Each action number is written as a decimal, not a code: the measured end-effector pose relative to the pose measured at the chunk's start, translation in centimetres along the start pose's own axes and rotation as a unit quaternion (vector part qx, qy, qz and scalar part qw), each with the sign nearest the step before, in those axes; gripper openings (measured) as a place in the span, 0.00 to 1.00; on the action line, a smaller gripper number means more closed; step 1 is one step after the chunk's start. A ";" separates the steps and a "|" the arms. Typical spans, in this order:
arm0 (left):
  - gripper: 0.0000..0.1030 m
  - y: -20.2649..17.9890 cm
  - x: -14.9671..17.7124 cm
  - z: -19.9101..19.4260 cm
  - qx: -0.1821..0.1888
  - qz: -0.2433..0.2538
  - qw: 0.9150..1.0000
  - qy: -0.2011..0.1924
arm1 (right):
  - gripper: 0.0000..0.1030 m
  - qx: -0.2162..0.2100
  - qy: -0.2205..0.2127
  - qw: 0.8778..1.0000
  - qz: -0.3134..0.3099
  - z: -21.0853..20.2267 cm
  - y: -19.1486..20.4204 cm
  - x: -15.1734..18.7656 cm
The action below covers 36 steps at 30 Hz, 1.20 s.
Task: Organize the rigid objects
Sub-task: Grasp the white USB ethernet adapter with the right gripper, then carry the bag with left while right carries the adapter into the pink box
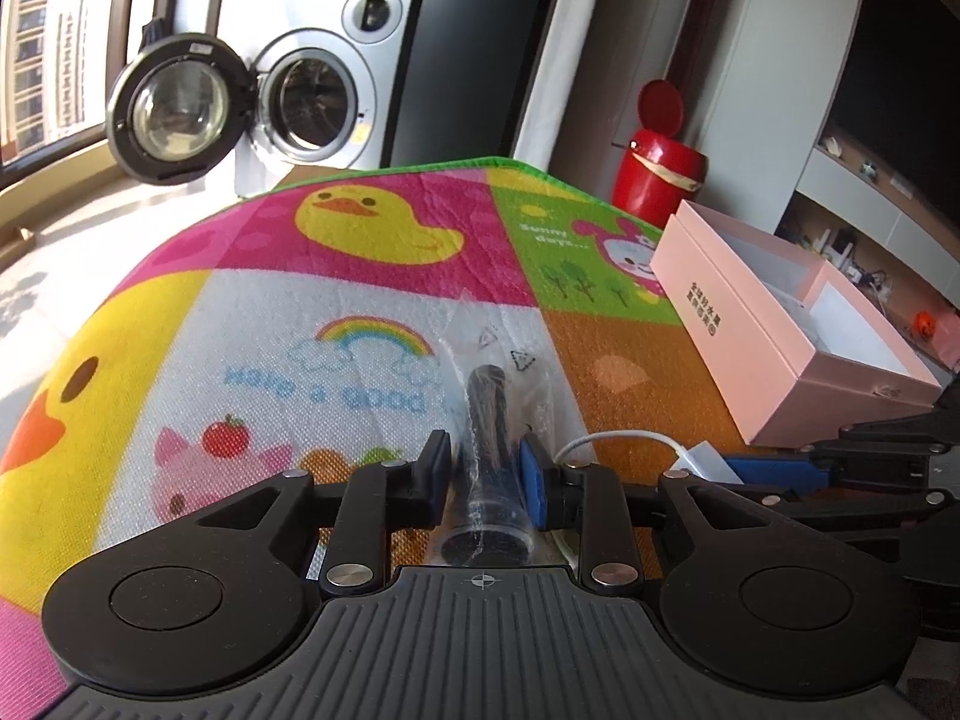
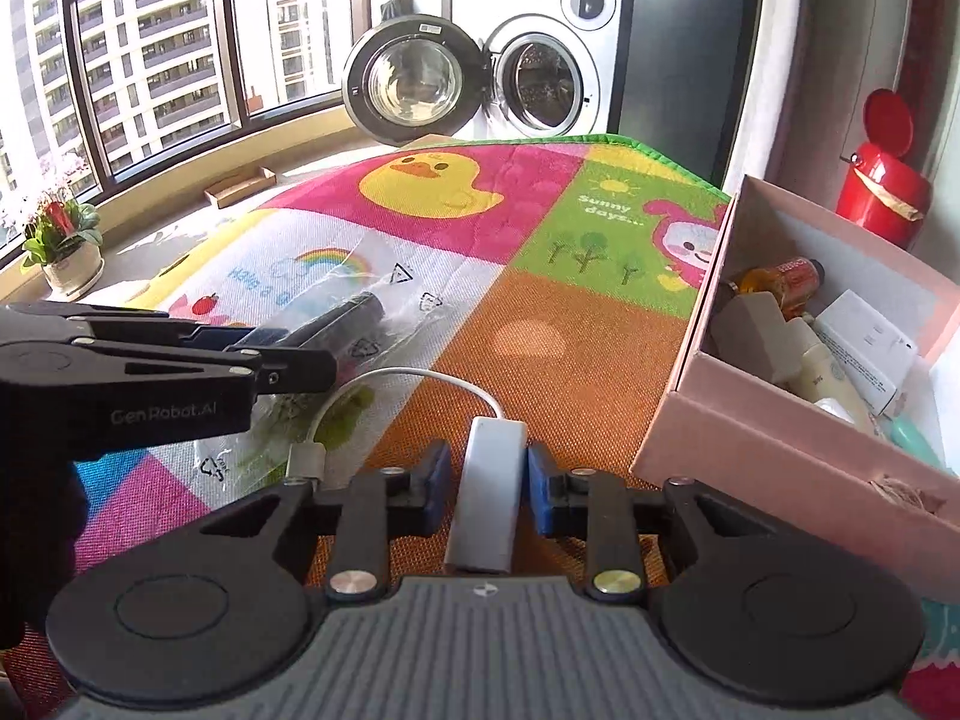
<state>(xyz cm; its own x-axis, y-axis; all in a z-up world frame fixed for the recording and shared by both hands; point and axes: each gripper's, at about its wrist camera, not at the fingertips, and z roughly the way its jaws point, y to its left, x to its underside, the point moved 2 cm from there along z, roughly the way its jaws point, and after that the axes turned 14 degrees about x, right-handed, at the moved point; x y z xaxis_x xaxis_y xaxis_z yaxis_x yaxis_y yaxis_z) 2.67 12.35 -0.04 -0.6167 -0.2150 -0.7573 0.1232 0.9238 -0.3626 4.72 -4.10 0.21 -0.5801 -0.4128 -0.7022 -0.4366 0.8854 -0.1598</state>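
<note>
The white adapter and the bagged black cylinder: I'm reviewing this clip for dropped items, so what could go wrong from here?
1. The white adapter in the right hand-held gripper trails a looped cable whose plug lies beside the left hand-held gripper; it might snag.
2. The black cylinder is pinched through loose clear plastic; it could slip.
3. The pink box already holds several items, so space looks tight.
</note>
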 end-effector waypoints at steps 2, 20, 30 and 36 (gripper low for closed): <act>0.25 -0.1 -0.3 0.3 -0.003 0.003 1.000 0.000 | 0.20 -0.018 0.008 1.000 0.002 -0.9 -0.3 0.3; 0.23 -14.2 0.4 -8.3 0.183 0.196 0.963 0.006 | 0.20 0.110 -0.208 0.970 0.059 -23.9 -11.1 2.2; 0.23 -18.5 -12.0 -3.9 0.209 0.137 0.964 -0.087 | 0.20 0.148 -0.252 0.952 0.094 -26.9 -14.1 3.7; 0.23 -20.0 -13.3 4.9 0.181 0.111 0.976 -0.051 | 0.20 0.155 -0.233 0.953 0.114 -25.3 -16.0 4.7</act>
<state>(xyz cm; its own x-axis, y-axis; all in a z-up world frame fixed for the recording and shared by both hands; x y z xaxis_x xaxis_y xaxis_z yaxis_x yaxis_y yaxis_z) 12.22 -4.86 14.58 -0.4658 -0.0695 -0.8821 0.5233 0.7822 -0.3380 -8.39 -25.58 17.02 -0.2347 -0.1256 -0.9639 -0.0687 0.9913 -0.1124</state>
